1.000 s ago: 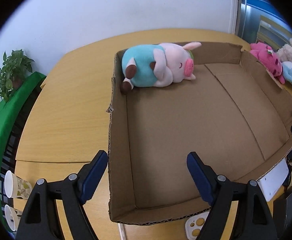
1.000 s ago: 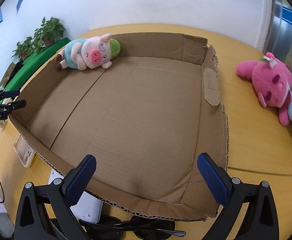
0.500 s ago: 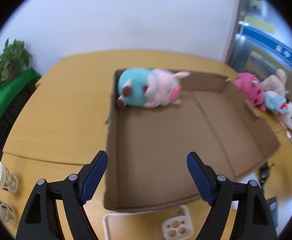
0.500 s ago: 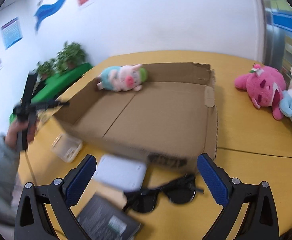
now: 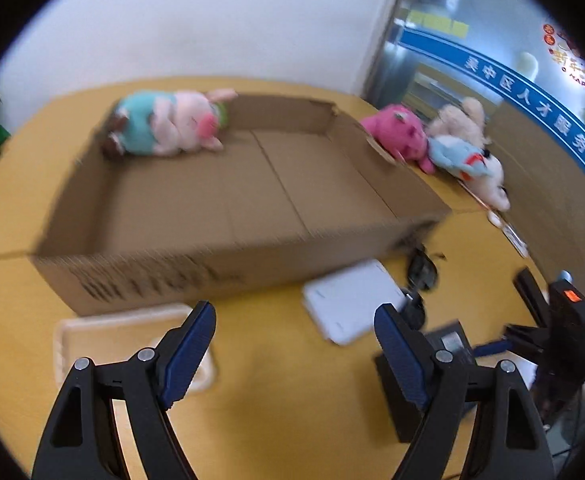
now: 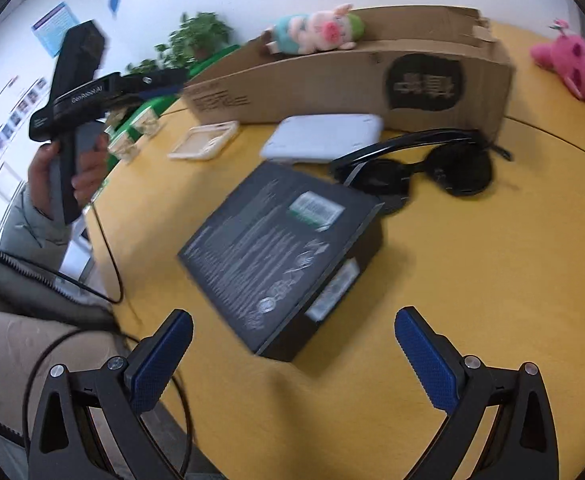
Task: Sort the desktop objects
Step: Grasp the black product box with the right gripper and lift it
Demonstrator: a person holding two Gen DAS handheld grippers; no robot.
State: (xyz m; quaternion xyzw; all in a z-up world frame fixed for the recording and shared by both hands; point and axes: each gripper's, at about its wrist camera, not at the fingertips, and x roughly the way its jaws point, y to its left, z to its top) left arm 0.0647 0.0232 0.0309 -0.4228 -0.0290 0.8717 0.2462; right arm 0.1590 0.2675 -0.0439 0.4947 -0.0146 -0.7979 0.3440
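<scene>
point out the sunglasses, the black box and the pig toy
sunglasses (image 6: 462, 168), right wrist view, right lens
black box (image 6: 268, 240), right wrist view, top face
pig toy (image 5: 172, 126), left wrist view, belly

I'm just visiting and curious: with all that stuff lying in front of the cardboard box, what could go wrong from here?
1. The sunglasses lie against the black box; lifting the box could drag or knock them.
2. The right gripper is open and empty, but the black box looks wide, so a grip might slip.
3. The left gripper hangs near the white device and the tray; the two grippers may crowd each other.
</scene>
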